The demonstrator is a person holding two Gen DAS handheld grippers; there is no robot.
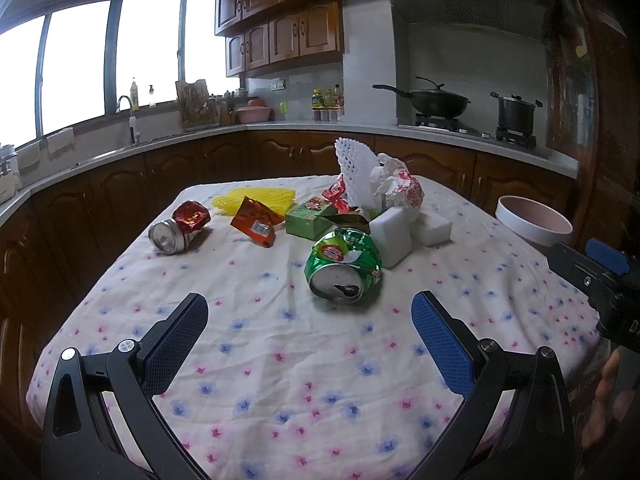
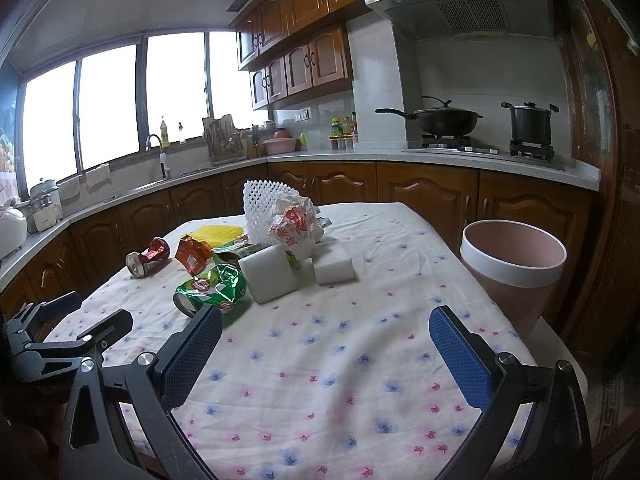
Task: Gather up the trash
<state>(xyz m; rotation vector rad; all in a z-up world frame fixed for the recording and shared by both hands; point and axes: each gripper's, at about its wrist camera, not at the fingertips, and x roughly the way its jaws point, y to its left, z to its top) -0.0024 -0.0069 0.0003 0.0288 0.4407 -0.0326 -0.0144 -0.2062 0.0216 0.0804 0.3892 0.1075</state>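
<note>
Step — start of pickup, nothing collected | trash: crushed green can [image 1: 343, 266] nearest on table [image 1: 280, 360], pink bin [image 2: 512, 268] beside table's right edge | left gripper [image 1: 310, 332] and right gripper [image 2: 326, 356] — jaws spread wide, empty | next: judged, close on can, carry to bin

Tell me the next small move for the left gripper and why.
Probably ease the left gripper forward and down toward the crushed green can. Its jaws are open and empty, and that can lies nearest, straight ahead on the tablecloth, apart from the white foam blocks. The pink bin waits at the table's right side.
</note>
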